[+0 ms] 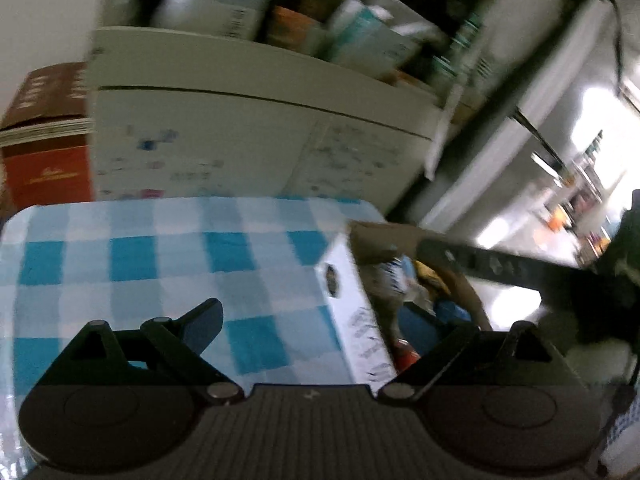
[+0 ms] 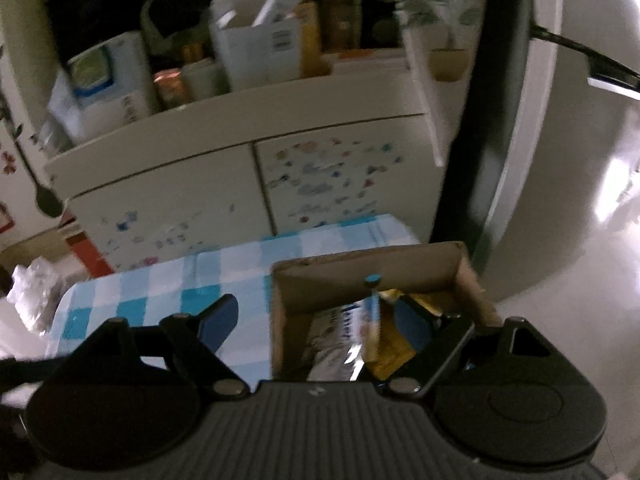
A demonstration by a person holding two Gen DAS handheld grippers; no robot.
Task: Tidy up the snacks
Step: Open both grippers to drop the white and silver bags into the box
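An open cardboard box (image 2: 400, 280) holding snack packets (image 2: 352, 336) stands on the blue-and-white checked tabletop (image 2: 168, 280), at its right edge, in front of a white cabinet (image 2: 248, 168) cluttered on top with cartons and jars. In the right wrist view the right gripper (image 2: 320, 320) is directly over the near part of the box: its left finger lies outside the left wall over the cloth, its right finger reaches down inside the box among the packets, and the left wall sits between them. The fingers stand wide and press on nothing; no packet is held. In the left wrist view the left gripper (image 1: 332, 320) is over bare cloth with the box (image 1: 352, 312) to its right, the white printed side wall of the box lying between its fingers; these too stand wide and empty. The box's long axis cannot be judged with confidence from these blurred views. Judgement: the right hand is the nearer to the contents, which lie just below and slightly right of its fingers, so a packet pick would call for a short descent and a closing there.
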